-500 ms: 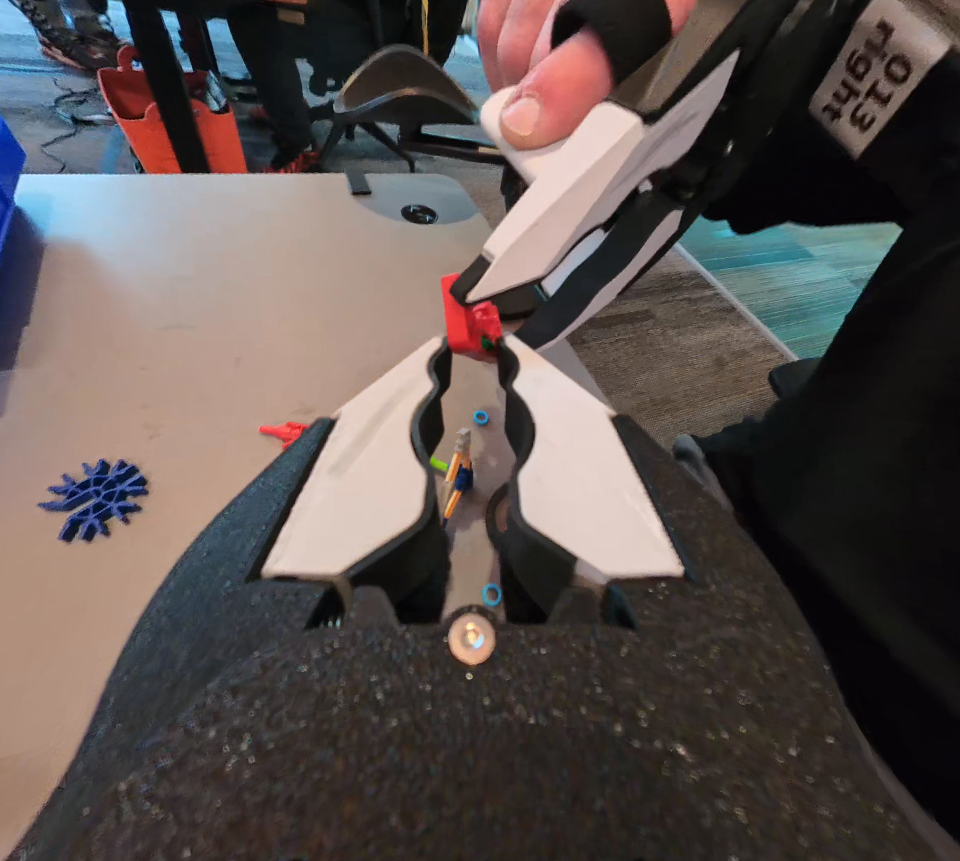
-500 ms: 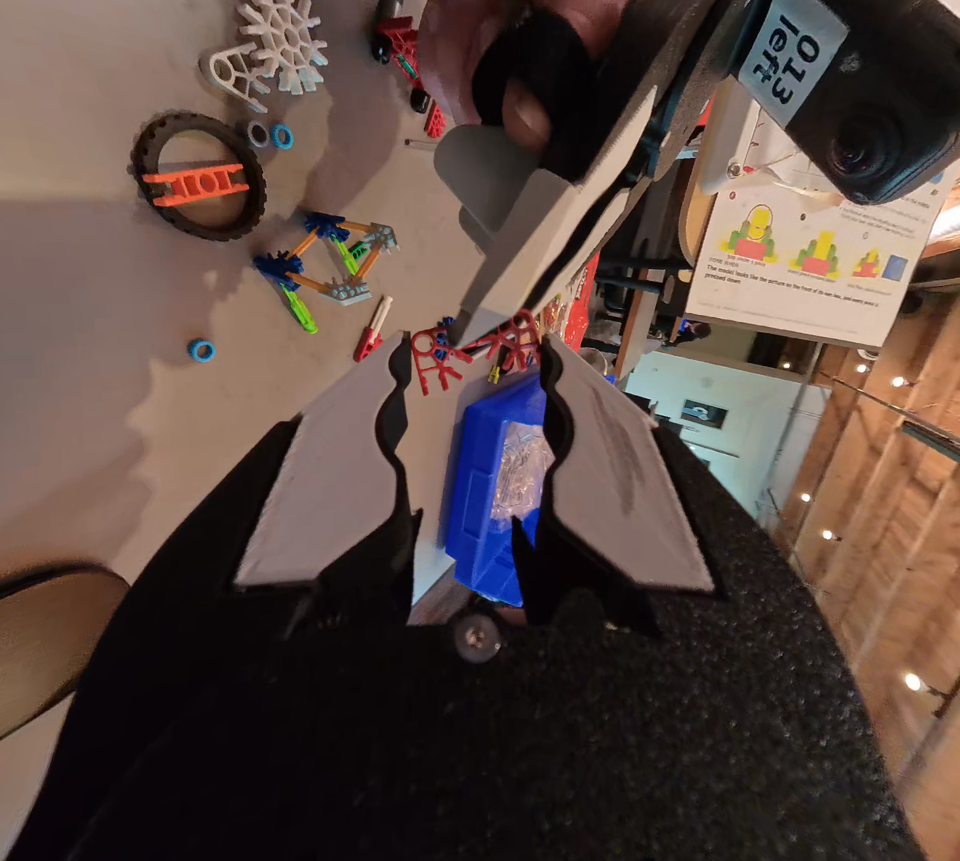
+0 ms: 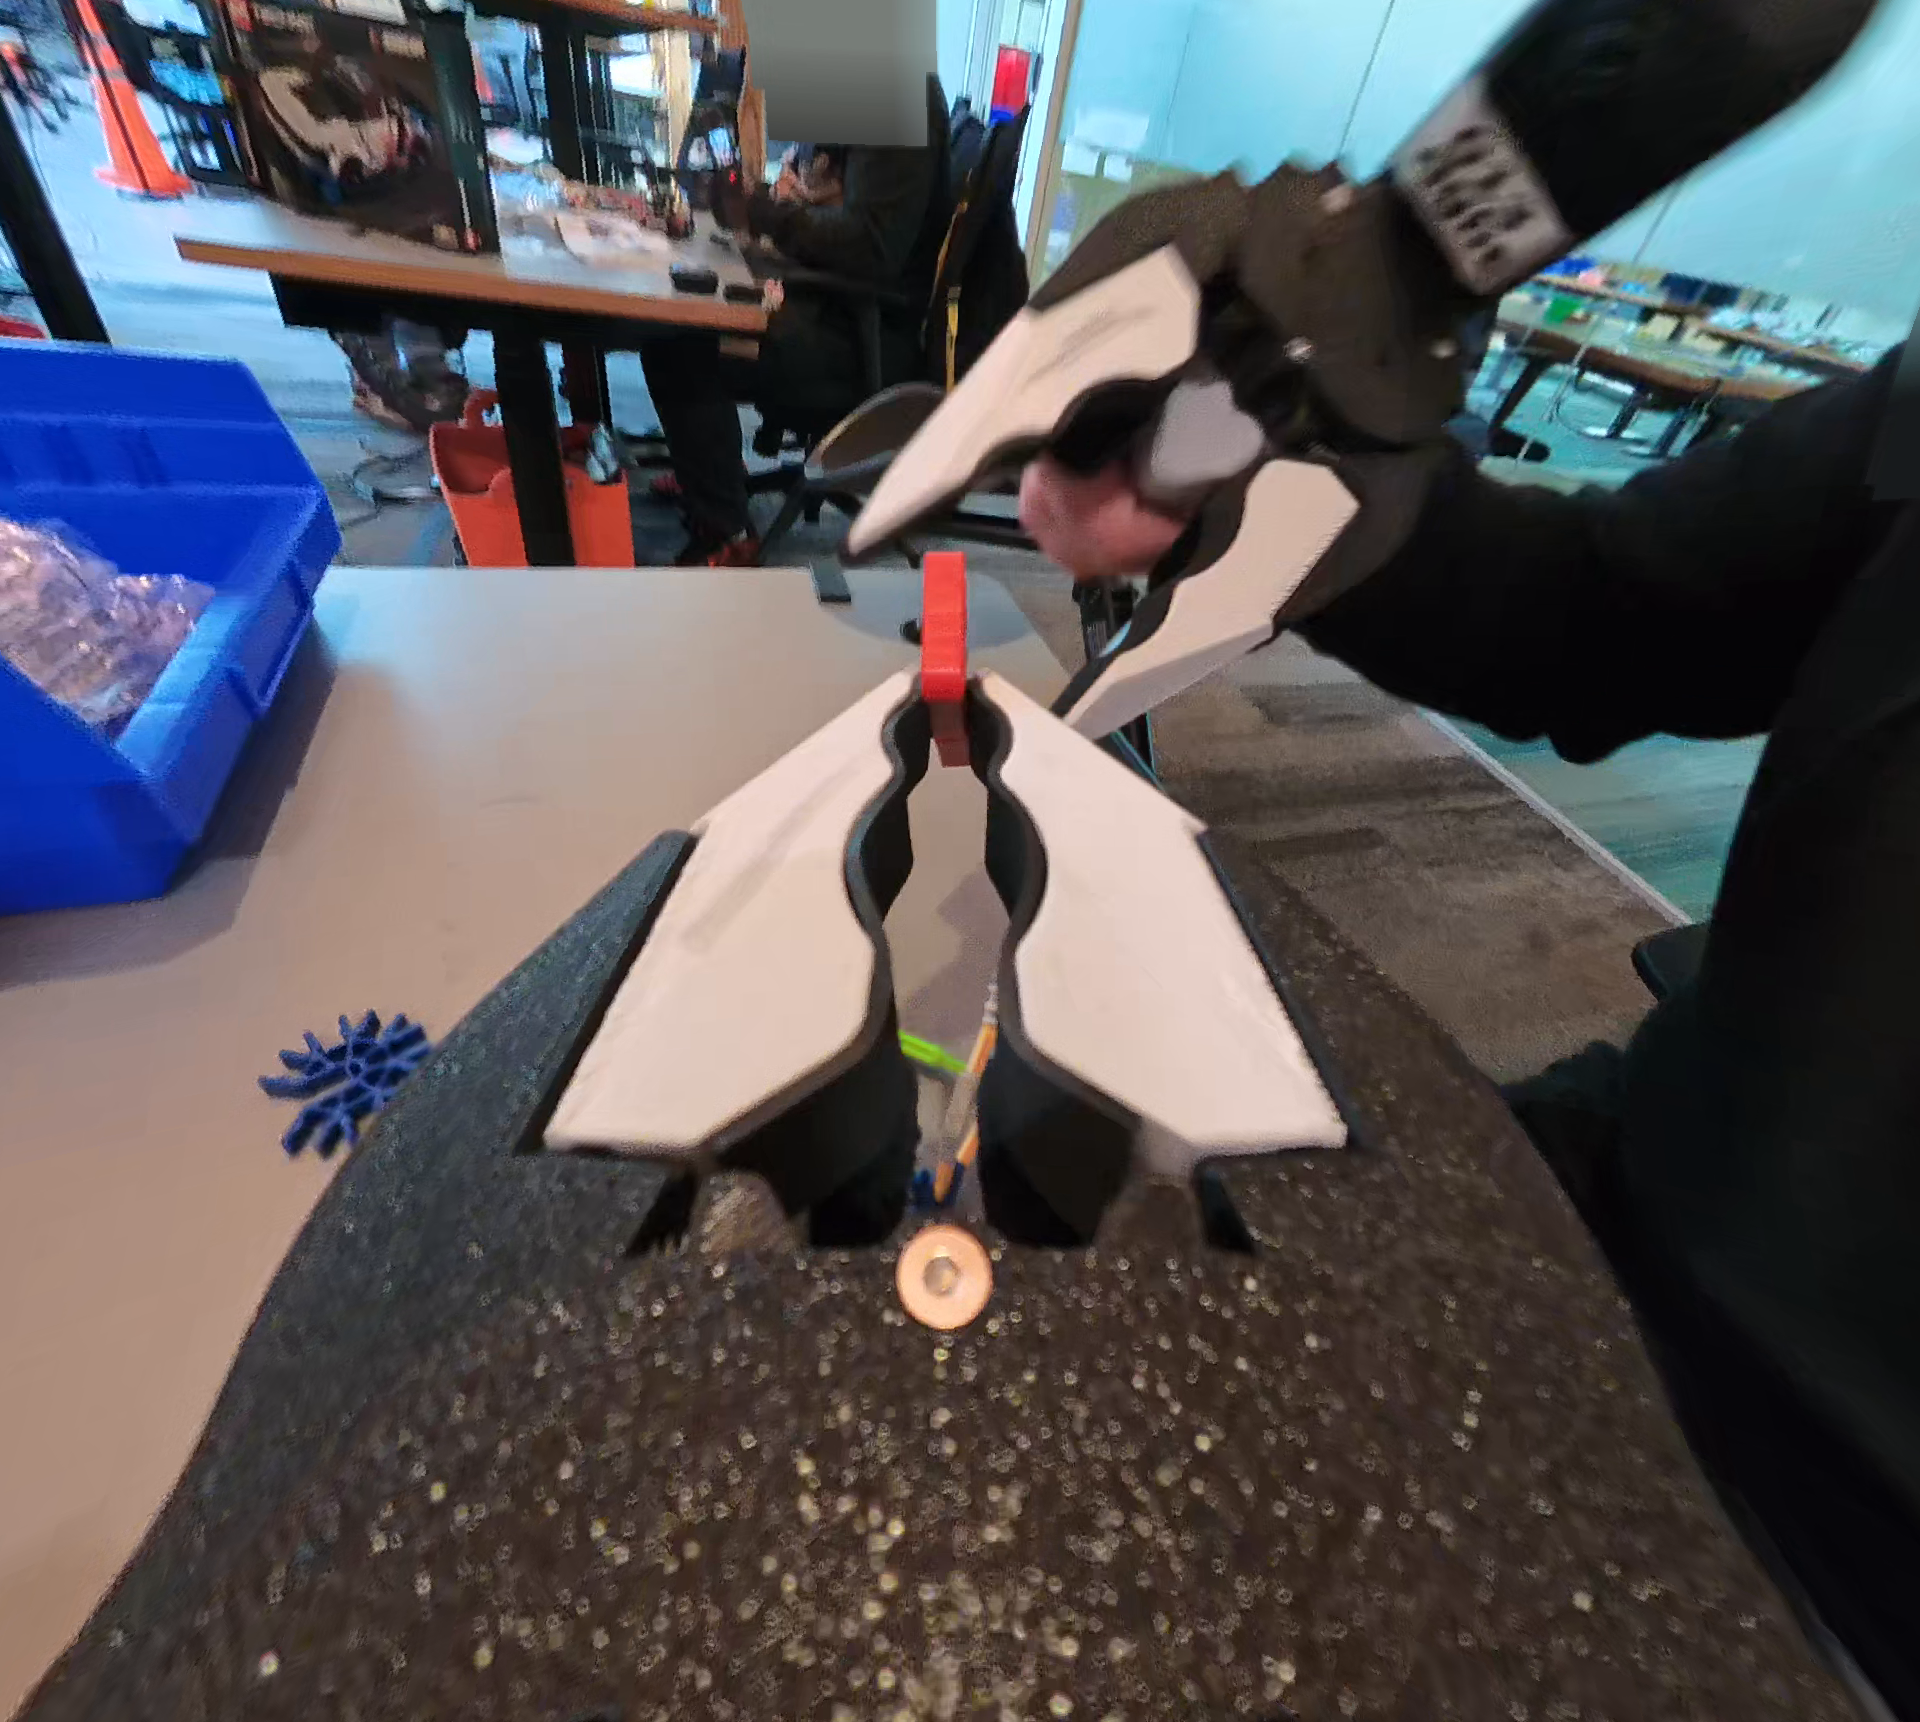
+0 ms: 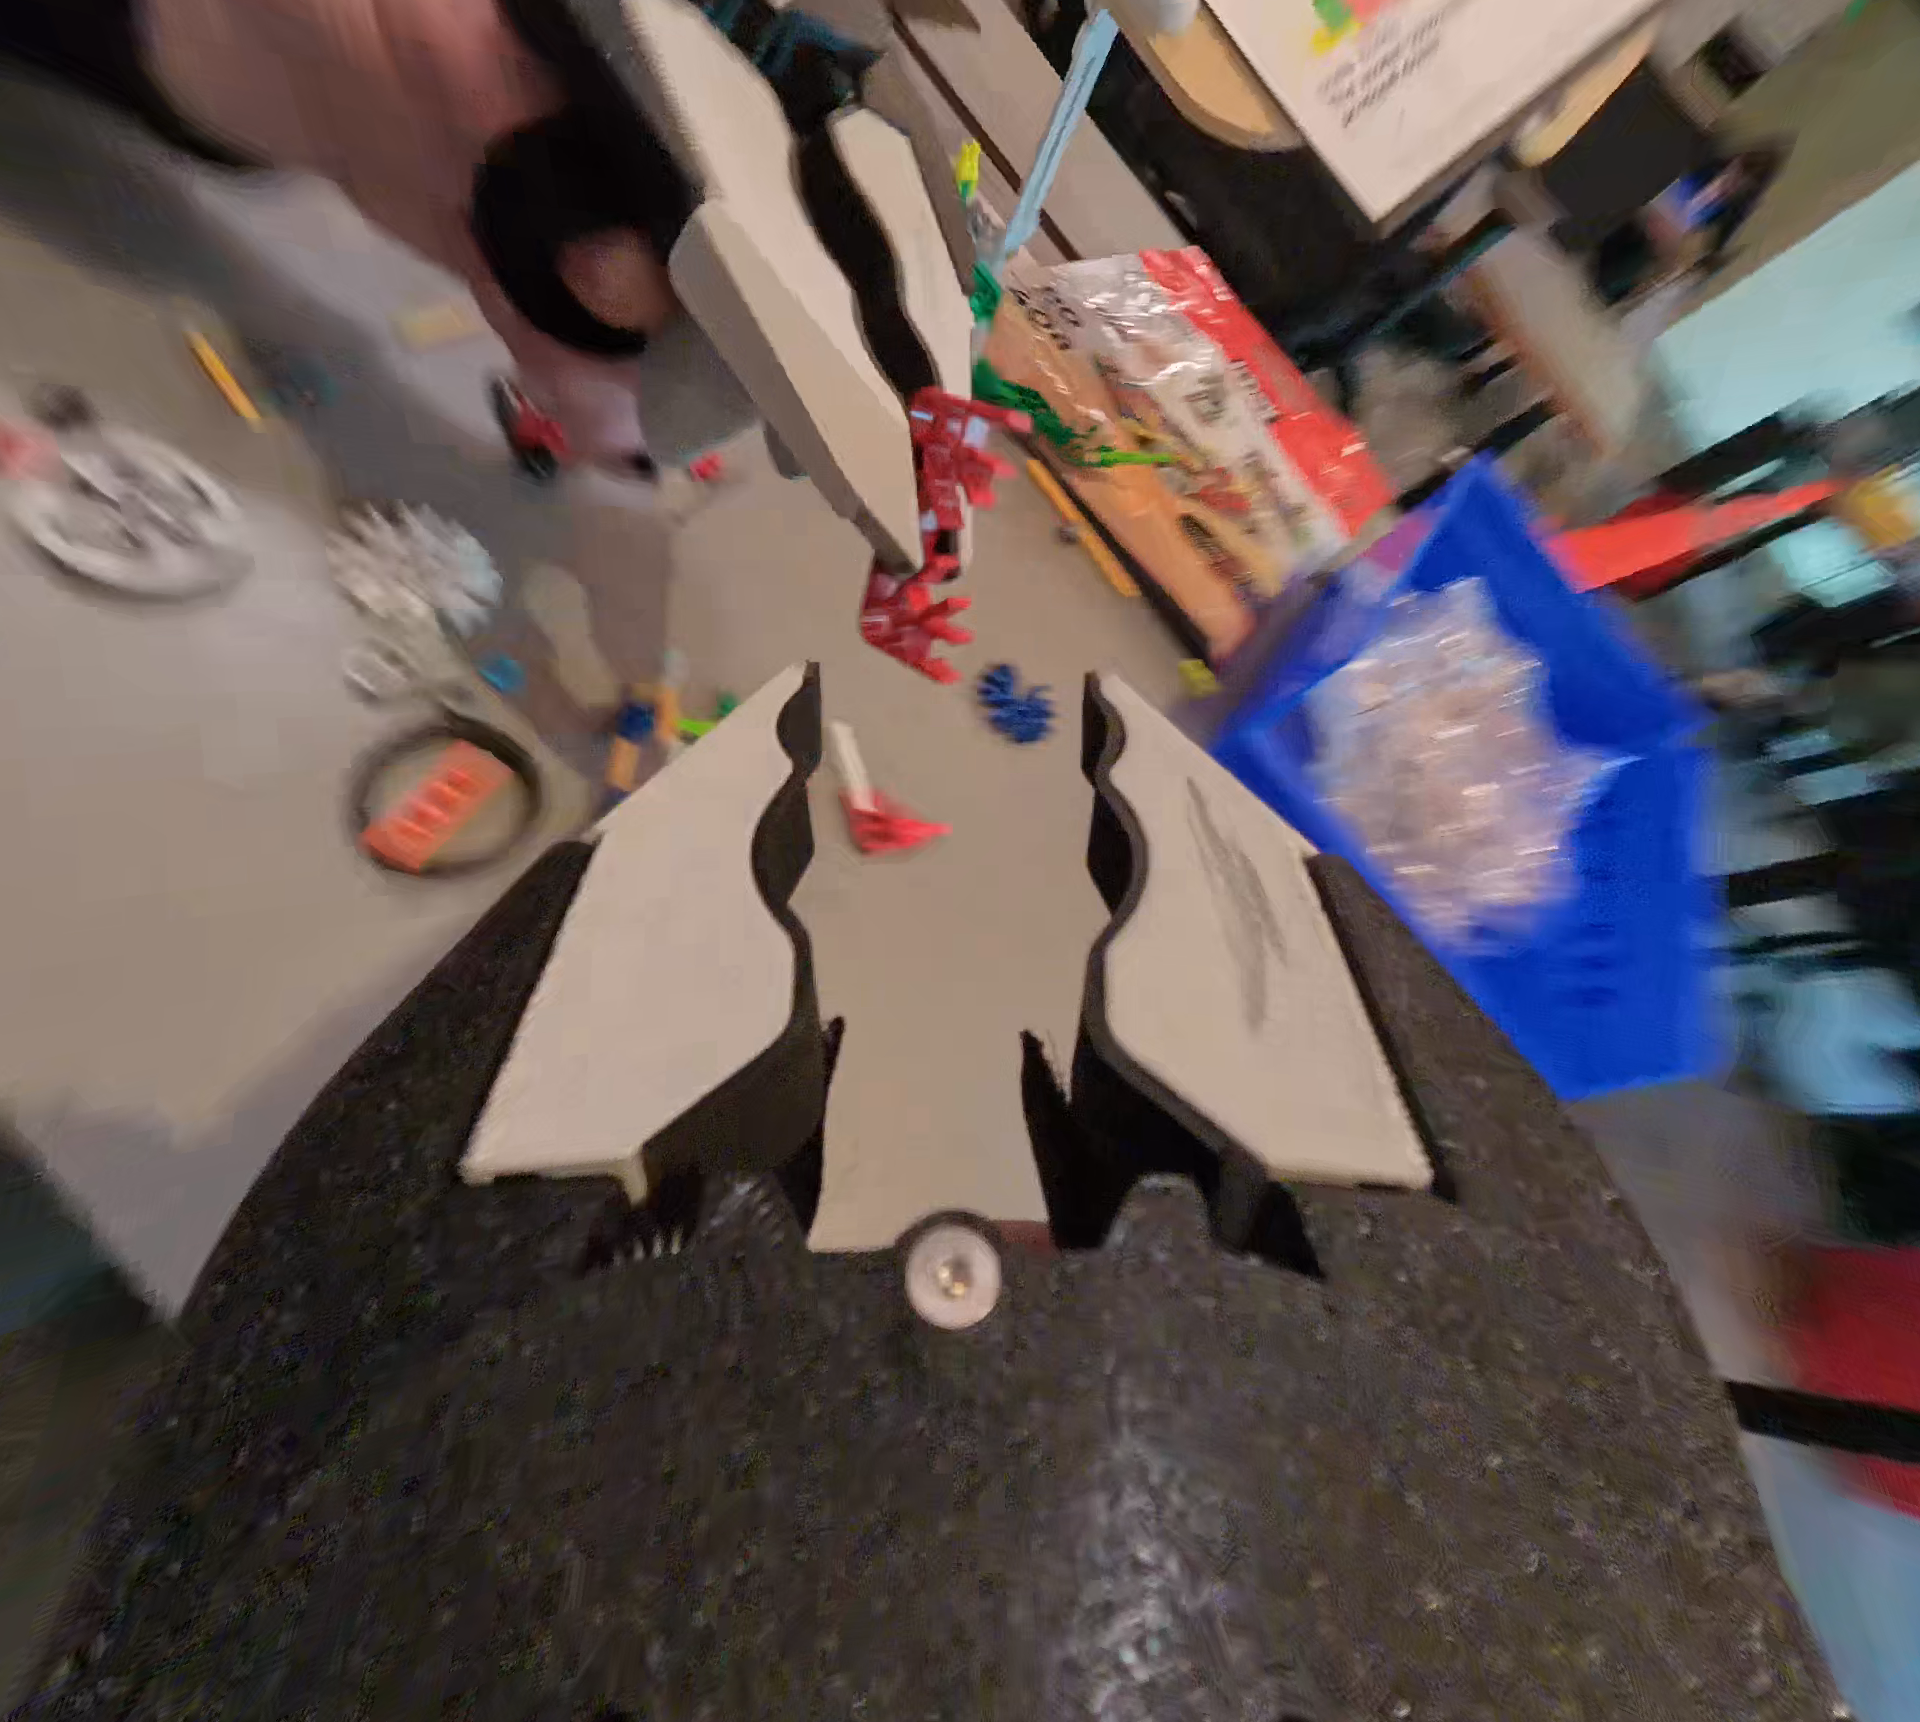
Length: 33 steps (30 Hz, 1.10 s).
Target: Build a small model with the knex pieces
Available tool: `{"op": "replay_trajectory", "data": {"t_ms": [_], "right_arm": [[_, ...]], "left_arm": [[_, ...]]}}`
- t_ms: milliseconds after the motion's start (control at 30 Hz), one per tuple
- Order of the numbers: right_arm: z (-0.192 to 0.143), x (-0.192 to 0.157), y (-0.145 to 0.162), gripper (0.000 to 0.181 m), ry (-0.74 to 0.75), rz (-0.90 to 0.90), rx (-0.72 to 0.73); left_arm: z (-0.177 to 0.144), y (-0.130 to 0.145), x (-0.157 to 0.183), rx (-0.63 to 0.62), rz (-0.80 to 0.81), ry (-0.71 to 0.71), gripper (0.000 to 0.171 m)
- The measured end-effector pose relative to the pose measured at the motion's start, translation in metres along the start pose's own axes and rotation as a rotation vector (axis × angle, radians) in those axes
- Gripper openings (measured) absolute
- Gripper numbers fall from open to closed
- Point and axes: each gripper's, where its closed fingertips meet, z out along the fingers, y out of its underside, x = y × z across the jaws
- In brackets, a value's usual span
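Office room with a grey table (image 3: 520, 789): left wrist view shows the left gripper (image 3: 943, 685) pinched narrow on a red connector piece (image 3: 943, 633) at the very fingertips, long axis upright, top pointing up, above the table's far edge, with a blue bin (image 3: 156, 633) at left. Right wrist view, blurred, shows the right gripper (image 4: 948, 685) spread wide and holding nothing over scattered parts, just short of the red piece. Tip-only grip could let it twist or drop.
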Motion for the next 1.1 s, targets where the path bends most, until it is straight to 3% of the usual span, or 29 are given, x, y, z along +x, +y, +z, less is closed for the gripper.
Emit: {"op": "replay_trajectory", "data": {"t_ms": [133, 267, 433, 600, 867, 1100], "right_arm": [[0.0, -0.009, -0.007, 0.027, -0.173, 0.434, 0.167], [0.002, -0.008, -0.012, 0.012, -0.223, 0.539, 0.249], [0.002, -0.007, -0.001, 0.005, -0.243, 0.506, 0.187], [0.011, -0.001, 0.048, 0.005, -0.208, 0.421, -0.043], [0.026, -0.038, 0.107, 0.005, -0.389, 0.217, -0.377], [0.031, -0.052, 0.119, 0.005, -0.5, 0.102, -0.52]], "left_arm": [[0.0, -0.005, 0.006, 0.039, 0.041, 0.03, 0.003], [0.002, -0.006, 0.007, 0.066, 0.049, 0.03, 0.003], [0.003, 0.004, 0.001, -0.008, 0.055, 0.008, 0.011], [-0.017, 0.038, -0.011, -0.298, 0.143, -0.028, 0.027], [-0.031, 0.098, -0.003, -0.623, 0.247, 0.032, 0.03], [-0.026, 0.128, -0.003, -0.735, 0.312, 0.036, 0.019]]}}
